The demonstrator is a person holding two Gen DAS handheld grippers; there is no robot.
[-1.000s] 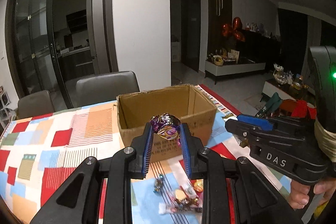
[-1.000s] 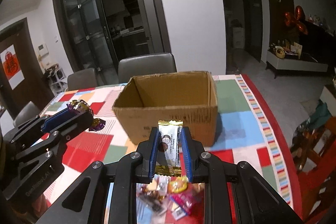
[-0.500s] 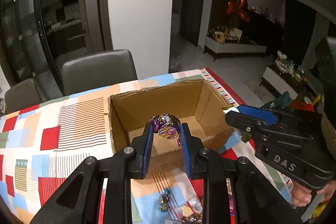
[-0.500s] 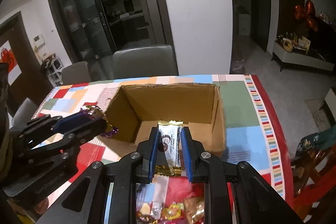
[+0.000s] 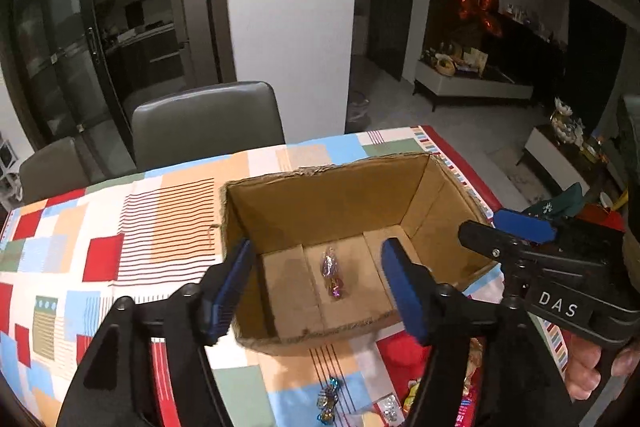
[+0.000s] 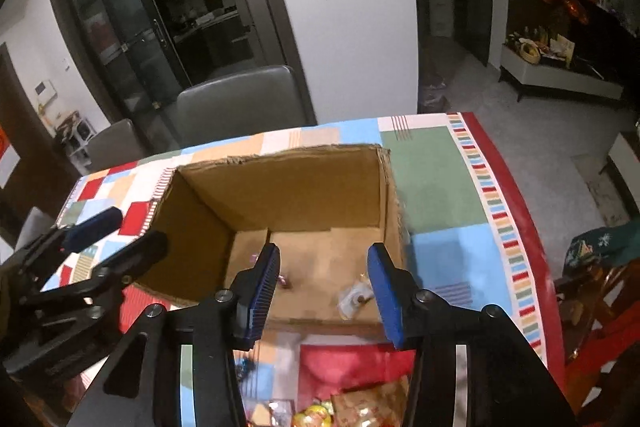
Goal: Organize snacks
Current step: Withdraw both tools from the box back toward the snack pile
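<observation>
Left wrist view: the left gripper (image 5: 316, 287) hangs above the cardboard box (image 5: 424, 187) with its jaws spread wide and nothing between them; directly below, a purple foil candy (image 5: 332, 273) lies on the box floor. In the right wrist view the right gripper (image 6: 324, 293) is likewise wide open and empty over the same box, and a white-and-gold wrapped bar (image 6: 354, 297) lies on the box floor near the front wall, just beside the right pad. Count inside the box: two snacks, one candy and one bar. Judged from this layout, two deposits are complete and the task is at an early-to-middle stage. Remaining work: a heap of loose snacks (image 6: 340, 409) lies on the counter (image 6: 440, 187) in front of the box, cropped by the frame edge; at least four wrappers are distinguishable, but the exact total cannot be told. One box, two grippers, and two chairs behind the counter are present.
</observation>
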